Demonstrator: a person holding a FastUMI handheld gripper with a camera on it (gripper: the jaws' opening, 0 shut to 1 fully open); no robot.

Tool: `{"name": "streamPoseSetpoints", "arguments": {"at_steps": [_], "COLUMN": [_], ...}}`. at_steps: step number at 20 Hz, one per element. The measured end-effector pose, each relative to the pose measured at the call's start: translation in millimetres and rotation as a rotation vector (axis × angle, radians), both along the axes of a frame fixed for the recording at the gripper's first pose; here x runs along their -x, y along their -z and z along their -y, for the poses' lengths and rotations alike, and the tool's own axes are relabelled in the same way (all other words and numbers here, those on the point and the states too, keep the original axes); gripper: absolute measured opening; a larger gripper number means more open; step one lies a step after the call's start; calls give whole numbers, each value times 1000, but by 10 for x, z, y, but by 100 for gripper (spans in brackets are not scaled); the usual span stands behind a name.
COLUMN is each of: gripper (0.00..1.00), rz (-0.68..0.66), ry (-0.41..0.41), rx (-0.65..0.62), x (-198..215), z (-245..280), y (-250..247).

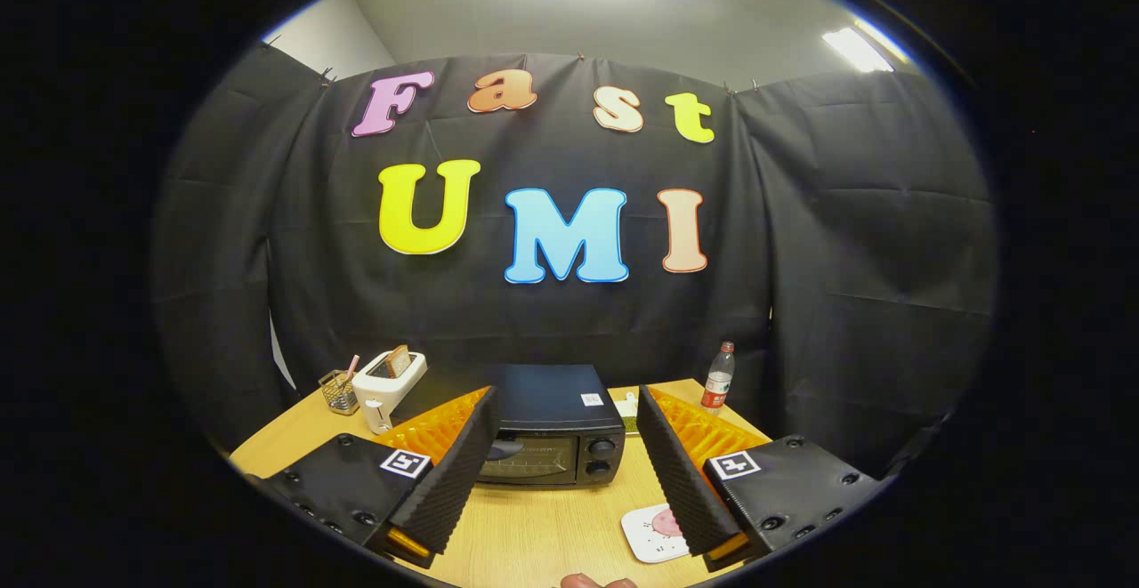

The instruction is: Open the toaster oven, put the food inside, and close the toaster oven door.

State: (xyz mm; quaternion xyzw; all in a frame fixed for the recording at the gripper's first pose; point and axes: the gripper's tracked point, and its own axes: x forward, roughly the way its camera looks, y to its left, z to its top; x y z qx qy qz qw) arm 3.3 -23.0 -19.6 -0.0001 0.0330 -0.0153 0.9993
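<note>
Straight ahead, the closed toaster oven (552, 432) sits on the table (534, 530) beyond the hand-held gripper (565, 419), whose fingers are spread wide, empty; food (666, 522) lies near the right finger.

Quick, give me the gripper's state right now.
Gripper: open, fingers spread wide, holding nothing; the closed toaster oven sits beyond them.

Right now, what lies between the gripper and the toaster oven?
Only bare tabletop: the gripper is open, and the closed toaster oven sits just ahead between its fingers.
</note>
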Motion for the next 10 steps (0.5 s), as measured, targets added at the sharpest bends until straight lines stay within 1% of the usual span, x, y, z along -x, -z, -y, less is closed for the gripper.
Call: {"name": "streamPoseSetpoints", "arguments": {"at_steps": [3,6,10], "gripper": [98,98,98], "rz": [-13,-17,-25], "ry": [-9,-17,-57], "rx": [17,27,-14], "x": [-40,-177,-342], "z": [-55,-140,-325], "y": [13,-16,-3]}}
